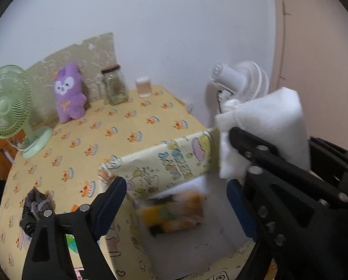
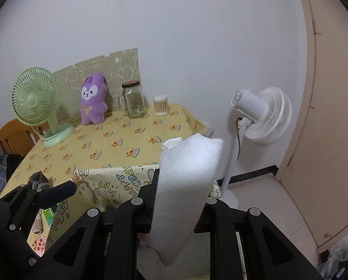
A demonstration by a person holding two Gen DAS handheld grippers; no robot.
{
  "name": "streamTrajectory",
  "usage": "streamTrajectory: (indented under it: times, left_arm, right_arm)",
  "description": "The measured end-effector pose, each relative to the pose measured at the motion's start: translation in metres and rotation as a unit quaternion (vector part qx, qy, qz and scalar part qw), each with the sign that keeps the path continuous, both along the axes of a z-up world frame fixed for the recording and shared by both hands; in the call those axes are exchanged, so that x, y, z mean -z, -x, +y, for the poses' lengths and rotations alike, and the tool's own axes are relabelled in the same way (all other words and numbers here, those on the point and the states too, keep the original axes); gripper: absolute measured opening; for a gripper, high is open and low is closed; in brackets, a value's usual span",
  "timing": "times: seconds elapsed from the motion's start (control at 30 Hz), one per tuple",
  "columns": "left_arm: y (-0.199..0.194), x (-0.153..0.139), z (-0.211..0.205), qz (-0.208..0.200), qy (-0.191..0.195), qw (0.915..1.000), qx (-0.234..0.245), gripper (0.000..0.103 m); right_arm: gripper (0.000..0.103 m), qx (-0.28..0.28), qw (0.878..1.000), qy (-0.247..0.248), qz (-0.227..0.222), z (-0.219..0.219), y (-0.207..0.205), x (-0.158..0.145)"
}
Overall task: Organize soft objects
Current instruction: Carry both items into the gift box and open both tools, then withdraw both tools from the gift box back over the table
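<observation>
Firmly, right gripper (image 2: 181, 200) clamps white cloth (image 2: 185, 182) — lifted.

White cloth (image 2: 185, 186), purple plush (image 2: 92, 102), green fan (image 2: 35, 99) — yellow tablecloth (image 2: 118, 140) with orange prints.

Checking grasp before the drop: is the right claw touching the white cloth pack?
Touching. In the right wrist view, the right claw is clamped on the white cloth pack, which stands up between its fingers. The left wrist view shows the same pinch.
</observation>
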State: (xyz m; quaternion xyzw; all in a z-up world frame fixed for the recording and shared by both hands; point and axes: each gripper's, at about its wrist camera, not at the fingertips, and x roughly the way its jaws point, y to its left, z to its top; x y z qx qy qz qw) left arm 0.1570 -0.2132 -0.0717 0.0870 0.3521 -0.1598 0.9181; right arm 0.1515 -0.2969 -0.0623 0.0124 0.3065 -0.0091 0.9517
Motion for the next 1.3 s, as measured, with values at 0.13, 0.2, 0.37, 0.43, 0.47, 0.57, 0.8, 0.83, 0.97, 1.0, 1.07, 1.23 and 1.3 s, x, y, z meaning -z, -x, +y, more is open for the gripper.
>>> streamTrajectory:
  times: [0.13, 0.2, 0.37, 0.43, 0.47, 0.57, 0.8, 0.83, 0.97, 1.0, 1.07, 1.23, 1.3]
  left_arm:
    - [0.000, 0.003, -0.002, 0.009, -0.004, 0.9999, 0.006, 0.091]
    - [-0.001, 0.003, -0.002, 0.016, -0.004, 0.9998, 0.008, 0.091]
    - [-0.003, 0.004, -0.001, 0.012, -0.015, 0.9998, -0.004, 0.091]
    - [-0.001, 0.003, 0.000, 0.009, -0.016, 0.9998, -0.006, 0.091]
    - [0.000, 0.003, 0.000, 0.008, -0.017, 0.9998, -0.006, 0.091]
    - [0.002, 0.003, 0.003, 0.007, -0.014, 0.9998, -0.010, 0.091]
    - [0.015, -0.005, 0.009, -0.007, -0.002, 1.0000, -0.003, 0.091]
    - [0.017, -0.007, 0.010, -0.008, 0.000, 1.0000, -0.002, 0.091]
    - [0.025, -0.014, 0.016, -0.017, 0.010, 0.9998, -0.001, 0.091]
    - [0.027, -0.016, 0.018, -0.019, 0.012, 0.9997, -0.002, 0.091]
    - [0.031, -0.020, 0.022, -0.024, 0.015, 0.9996, -0.004, 0.091]
    - [0.041, -0.028, 0.034, -0.035, 0.020, 0.9992, -0.006, 0.091]
    - [0.045, -0.030, 0.039, -0.037, 0.021, 0.9990, -0.009, 0.091]
  right_arm:
    - [0.022, -0.010, 1.000, -0.004, 0.008, 0.001, -0.005, 0.005]
    - [0.029, -0.018, 1.000, -0.006, 0.010, 0.002, -0.006, 0.006]
    - [0.069, 0.000, 1.000, 0.000, 0.014, 0.003, -0.006, 0.006]
    - [0.076, 0.007, 1.000, 0.004, 0.013, 0.003, -0.004, 0.005]
    - [0.078, 0.011, 1.000, 0.007, 0.015, 0.004, -0.003, 0.005]
    - [0.085, 0.026, 0.999, 0.016, 0.026, 0.005, 0.000, 0.004]
    - [0.089, 0.042, 0.999, 0.018, 0.020, 0.008, 0.016, -0.004]
    - [0.090, 0.043, 0.999, 0.020, 0.016, 0.009, 0.018, -0.006]
    - [0.091, 0.044, 0.999, 0.023, 0.004, 0.016, 0.026, -0.015]
    - [0.091, 0.043, 0.999, 0.022, 0.001, 0.018, 0.028, -0.017]
    - [0.091, 0.044, 0.999, 0.022, -0.002, 0.022, 0.032, -0.020]
    - [0.091, 0.042, 0.999, 0.027, -0.010, 0.035, 0.042, -0.028]
    - [0.091, 0.042, 0.999, 0.030, -0.012, 0.040, 0.046, -0.031]
